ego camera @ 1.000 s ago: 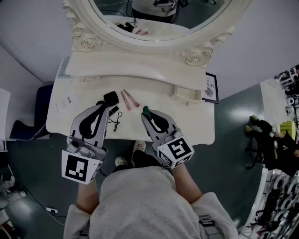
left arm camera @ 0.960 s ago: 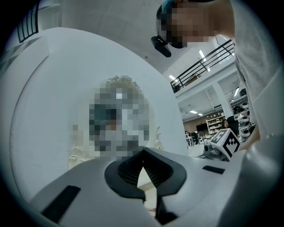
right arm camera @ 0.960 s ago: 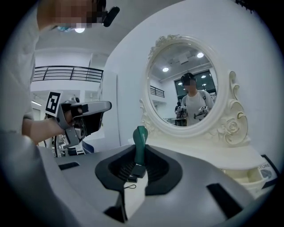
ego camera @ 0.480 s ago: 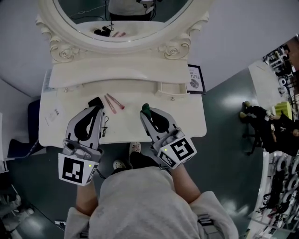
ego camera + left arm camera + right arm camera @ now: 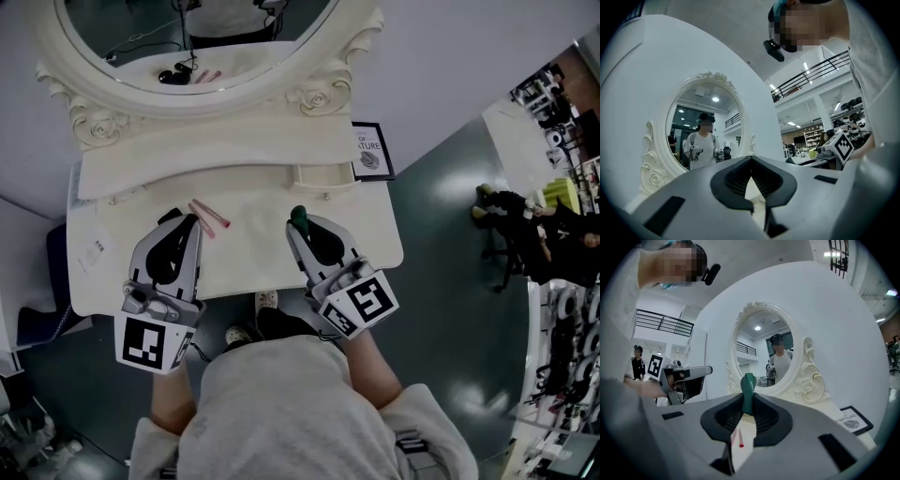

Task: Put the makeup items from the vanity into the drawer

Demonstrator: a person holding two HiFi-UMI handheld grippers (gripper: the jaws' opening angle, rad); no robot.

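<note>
Over the vanity top (image 5: 253, 248), both grippers are held level, side by side. Jaws of the right gripper (image 5: 747, 400) are clamped on a green tube (image 5: 748, 383), which sticks up past the tips. Jaws of the left gripper (image 5: 751, 160) are closed tip to tip, nothing held. Two pink sticks (image 5: 209, 218) are seen lying just beside the left tips, a black item (image 5: 170, 217) half hidden there. A small drawer (image 5: 323, 176) is pulled out below the mirror (image 5: 187, 37).

Head camera steeply down over vanity (image 5: 255, 251); cameras on left claw (image 5: 184, 221) and right claw (image 5: 300, 229) level toward shared mirror (image 5: 141, 42)
</note>
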